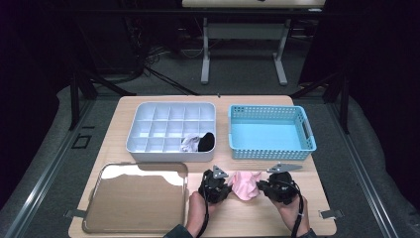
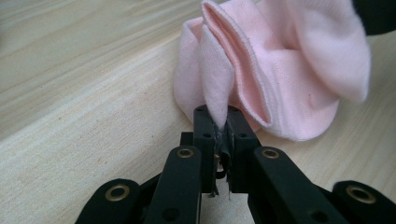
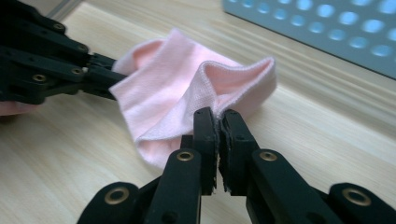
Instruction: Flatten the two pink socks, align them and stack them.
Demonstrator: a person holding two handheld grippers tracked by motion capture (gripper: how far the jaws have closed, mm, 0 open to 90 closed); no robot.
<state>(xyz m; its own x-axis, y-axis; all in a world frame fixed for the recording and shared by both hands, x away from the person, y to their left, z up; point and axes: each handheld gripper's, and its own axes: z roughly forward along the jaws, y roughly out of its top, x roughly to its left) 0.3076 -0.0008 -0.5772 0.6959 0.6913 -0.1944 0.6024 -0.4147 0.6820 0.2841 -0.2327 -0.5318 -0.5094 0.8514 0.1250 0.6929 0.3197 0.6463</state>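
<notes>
The left tool (image 2: 217,122) is pinched tight on a folded edge of the pink sock (image 2: 275,70), the cloth coming up out of the jaws in a thin crease. The right tool (image 3: 218,122) is likewise clamped on the sock's ribbed cuff, jaws together with only fabric between them. From above, the two tools (image 1: 216,184) (image 1: 274,187) face each other near the front of the table (image 1: 327,198), with the sock (image 1: 245,184) bunched between them, resting on or barely above the wood (I cannot tell which).

The sock looks light and entirely limp: it has no stiffness, so it will sag and fold wherever it is not held, and a single grip would let it dangle. The knit is not slippery, and there is nothing fragile about it, though it will stretch if the tools pull apart. The hemmed cuff is the soundest place to hold, being thicker, and the opposite edge is a fair second point, which is about what the tools have now.

Beyond the sock stands a white divided organiser (image 1: 143,144) with a white sock (image 1: 189,143) and a black sock (image 1: 207,141) rolled into two front cells, side by side. To its right sits a blue perforated basket (image 1: 308,144), and in front of the organiser lies a shiny tray (image 1: 99,218).
</notes>
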